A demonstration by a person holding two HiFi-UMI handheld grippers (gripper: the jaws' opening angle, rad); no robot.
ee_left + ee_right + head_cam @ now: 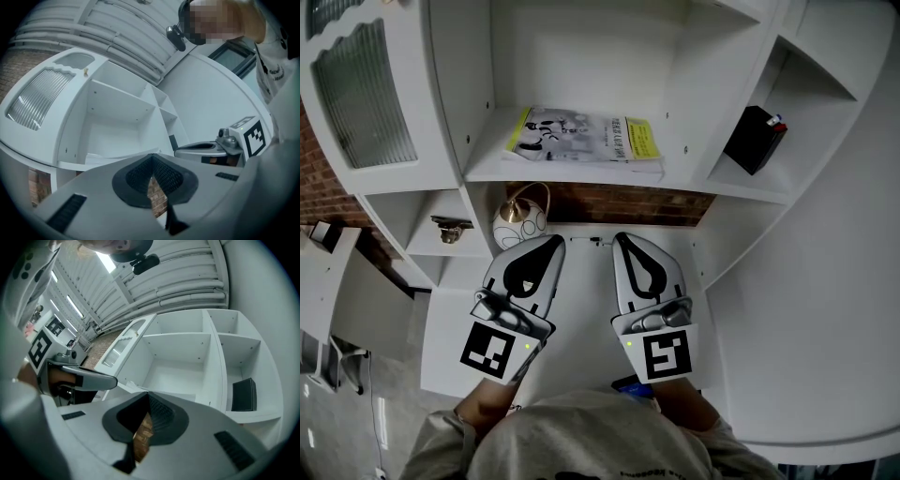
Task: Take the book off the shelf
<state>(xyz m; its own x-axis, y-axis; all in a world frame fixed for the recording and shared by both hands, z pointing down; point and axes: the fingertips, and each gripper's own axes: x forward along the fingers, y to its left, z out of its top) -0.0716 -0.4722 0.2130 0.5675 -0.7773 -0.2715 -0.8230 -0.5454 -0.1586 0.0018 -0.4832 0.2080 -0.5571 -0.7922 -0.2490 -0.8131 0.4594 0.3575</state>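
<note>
Grey-clad shoulders (591, 436) are filling the bottom of the head view, nearest the camera. Just beyond them, the left gripper (551, 242) and right gripper (621, 240) are pointing forward side by side, with a narrow strip of white desk (586, 319) showing between them. Both are hovering over the desk, well short of the book.

Each gripper's own view is showing its jaws pressed together at the tips, with nothing between them. The left gripper (151, 157) and right gripper (147, 394) are both empty.

Past the tips, a round white ornament (521, 217) with gold rings is sitting at the back of the desk, just ahead of the left gripper. A brick wall (609, 202) is showing behind it, under the shelf.

Above the brick, the book (586, 139) is lying flat on the white shelf (487, 172), cover up, in the middle compartment. Its front edge is running along the shelf's front lip. Bare shelf is showing to the book's right, up to the compartment's side wall, and the space above the book is standing open.

Farther right, a black box (757, 138) is leaning in the neighbouring compartment, apart from the book. To the far left, a ribbed glass door (361, 94) is closing off another section.
</note>
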